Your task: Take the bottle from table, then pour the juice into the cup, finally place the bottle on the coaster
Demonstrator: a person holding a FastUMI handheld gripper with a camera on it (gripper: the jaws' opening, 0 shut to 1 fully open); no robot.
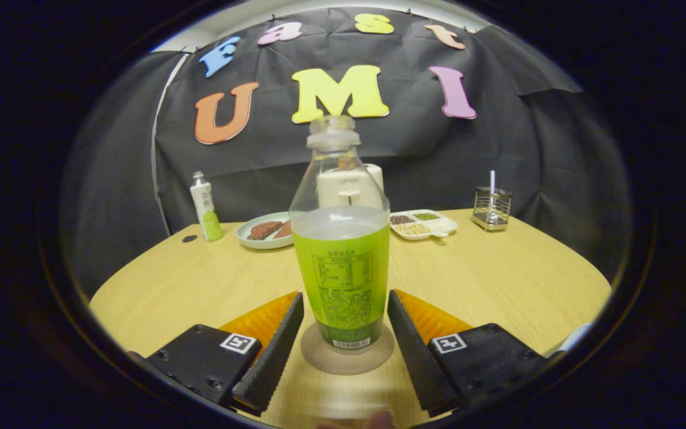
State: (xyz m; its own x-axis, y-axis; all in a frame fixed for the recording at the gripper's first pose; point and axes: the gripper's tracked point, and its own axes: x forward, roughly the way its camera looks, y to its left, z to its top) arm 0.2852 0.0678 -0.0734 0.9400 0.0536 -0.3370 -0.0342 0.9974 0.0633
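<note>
Claw (pixel 343 336) open wide, holding nothing: fingers (pixel 271 351) stand either side of the bottle (pixel 343 238) w/ a clear gap on both sides, no contact. Bottle upright, cap off, standing on the round brown coaster (pixel 348 357) betw. the fingers; green juice up to approx. mid-height, clear above.

Hidden/unclear: white object (pixel 349 185) directly behind the bottle, seen mostly thru the clear upper part, can't tell what it is. Coaster's centre covered by bottle base. Pale blurred shape (pixel 575 336) cut off beside the right finger, unidentifiable. Small pinkish bit (pixel 379 420) at the near end betw. the fingers, too cut off to name.

Writing: bottle's back label has a printed table + barcode, text too small to read. Small white-green bottle (pixel 206 208) far left carries print, illegible. Square black-white markers on both claw blocks.

Worktop (pixel 498 280): light wood grain, rounded edge. Beyond the bottle: pale green plate (pixel 262 232) w/ brown food, white divided tray (pixel 423 225) w/ grains/beans, wire metal holder (pixel 492 208) w/ one utensil upright in it. Small dark spot (pixel 189 239) near the small bottle. Black creased cloth wall behind.
</note>
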